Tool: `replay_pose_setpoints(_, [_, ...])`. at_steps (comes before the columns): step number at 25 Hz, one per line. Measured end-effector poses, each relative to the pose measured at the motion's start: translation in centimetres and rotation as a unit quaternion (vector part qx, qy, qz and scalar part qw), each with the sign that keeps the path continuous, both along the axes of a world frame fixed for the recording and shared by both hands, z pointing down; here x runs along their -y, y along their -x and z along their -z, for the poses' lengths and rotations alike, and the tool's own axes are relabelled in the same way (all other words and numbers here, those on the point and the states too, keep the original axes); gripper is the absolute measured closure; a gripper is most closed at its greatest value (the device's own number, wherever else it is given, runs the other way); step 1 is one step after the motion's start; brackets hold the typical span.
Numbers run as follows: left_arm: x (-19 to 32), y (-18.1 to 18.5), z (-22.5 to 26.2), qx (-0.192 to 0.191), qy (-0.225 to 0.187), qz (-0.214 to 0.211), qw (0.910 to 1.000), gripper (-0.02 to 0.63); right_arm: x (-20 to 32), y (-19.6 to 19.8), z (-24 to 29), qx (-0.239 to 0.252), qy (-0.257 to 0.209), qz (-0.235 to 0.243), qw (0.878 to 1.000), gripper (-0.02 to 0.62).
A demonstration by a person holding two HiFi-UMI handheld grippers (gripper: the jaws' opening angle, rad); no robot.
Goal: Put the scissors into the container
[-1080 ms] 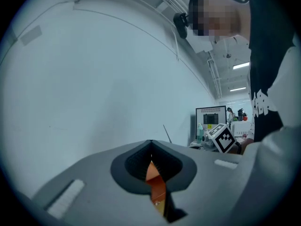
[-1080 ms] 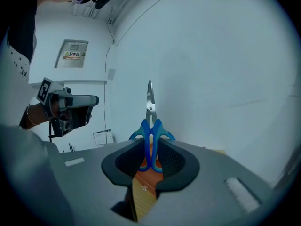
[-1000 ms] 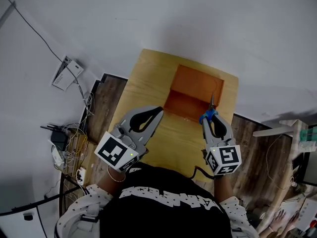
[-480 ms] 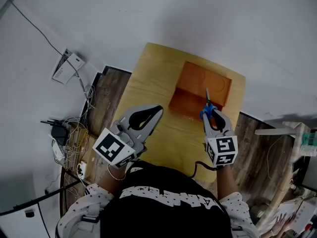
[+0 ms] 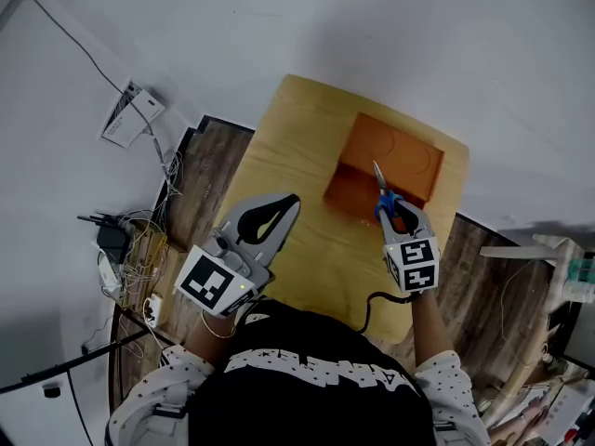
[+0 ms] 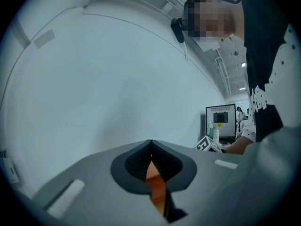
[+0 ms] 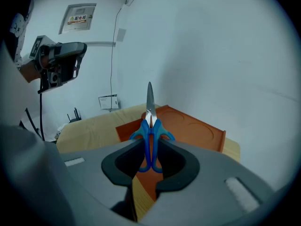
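Jaws on scissors (image 7: 150, 126), container (image 7: 190, 126) just ahead

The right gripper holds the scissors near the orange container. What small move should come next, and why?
Probably ease the right gripper forward and down, so the scissors come over the orange container before release. Its jaws clamp the blue handles; the blade points into the container, but the handles seem short of its near wall.
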State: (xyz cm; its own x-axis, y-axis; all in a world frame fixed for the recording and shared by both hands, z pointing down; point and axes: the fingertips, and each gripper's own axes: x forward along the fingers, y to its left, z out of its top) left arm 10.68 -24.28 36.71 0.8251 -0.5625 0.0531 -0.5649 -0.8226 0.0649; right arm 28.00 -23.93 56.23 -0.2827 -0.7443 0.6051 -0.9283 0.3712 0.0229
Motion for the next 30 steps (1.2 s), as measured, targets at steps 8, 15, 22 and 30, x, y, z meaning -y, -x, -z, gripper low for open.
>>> replay_pose_setpoints(8, [0.3,1.9,-0.4,-0.002,0.011,0.025,0.9996,0.604,0.3,0.6,-2.6,-0.042,0.047,0.048,0.997,0.494])
replay_pose_setpoints(15, [0.4,2.8,-0.6,0.001,0.016,0.036,0.9992,0.604,0.6,1.0,-4.5,-0.077,0.080,0.081,0.991,0.494])
replay_pose_setpoints(22, [0.2,2.9,-0.8,0.001,0.017,0.037,0.9992,0.604,0.8,1.2,-6.0,-0.125,0.105,0.121,0.979,0.494])
replay_pose_setpoints(30, [0.1,3.0,-0.7,0.004,0.016,0.039,0.9991,0.605,1.4,1.5,-6.9,-0.154,0.120,0.173,0.965,0.494])
